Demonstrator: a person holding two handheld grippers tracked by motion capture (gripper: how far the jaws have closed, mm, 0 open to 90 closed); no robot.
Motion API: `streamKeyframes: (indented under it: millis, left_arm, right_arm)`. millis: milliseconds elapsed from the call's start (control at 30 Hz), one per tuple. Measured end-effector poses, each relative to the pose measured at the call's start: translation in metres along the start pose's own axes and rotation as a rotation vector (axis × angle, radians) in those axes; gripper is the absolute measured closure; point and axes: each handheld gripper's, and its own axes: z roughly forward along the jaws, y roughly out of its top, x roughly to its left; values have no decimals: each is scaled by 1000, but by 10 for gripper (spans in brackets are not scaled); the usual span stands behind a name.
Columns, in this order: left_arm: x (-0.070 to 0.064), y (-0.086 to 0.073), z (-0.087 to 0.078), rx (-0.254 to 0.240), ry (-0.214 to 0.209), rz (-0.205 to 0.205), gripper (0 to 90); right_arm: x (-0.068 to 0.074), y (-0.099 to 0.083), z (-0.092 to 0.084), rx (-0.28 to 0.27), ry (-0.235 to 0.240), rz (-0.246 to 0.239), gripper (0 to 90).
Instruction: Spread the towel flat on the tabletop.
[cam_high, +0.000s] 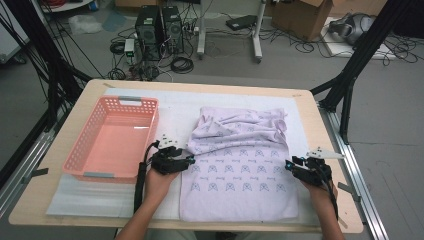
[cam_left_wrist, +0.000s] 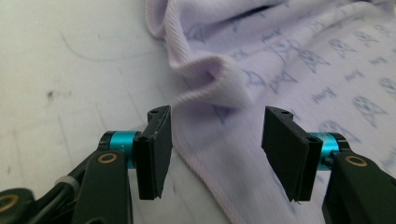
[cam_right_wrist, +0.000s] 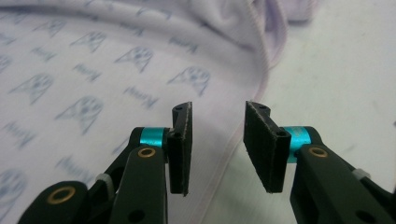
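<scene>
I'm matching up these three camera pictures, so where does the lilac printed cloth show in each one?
High view: lilac printed cloth right of centre, beside the pink basket.
Left gripper view: upper right, edge between open jaws.
Right gripper view: left, hem between open jaws.
Shared landmark: white mat.

Floor: grey floor (cam_high: 395, 120), many black cables (cam_high: 182, 64).
Furniture: wooden table (cam_high: 65, 145), two computer towers (cam_high: 159, 30), cardboard box (cam_high: 300, 15).
Frame: black struts (cam_high: 357, 60).

Garment (cam_left_wrist: 299, 70) cut off by frame edges in both claw views.
</scene>
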Motion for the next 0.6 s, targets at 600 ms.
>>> streamKeyframes:
  millis: [600]
  left_arm:
    - [-50,-56,-50,17,-33,-3,457]
  right_arm:
    - [29,-46,-44,42,13,-34,608]
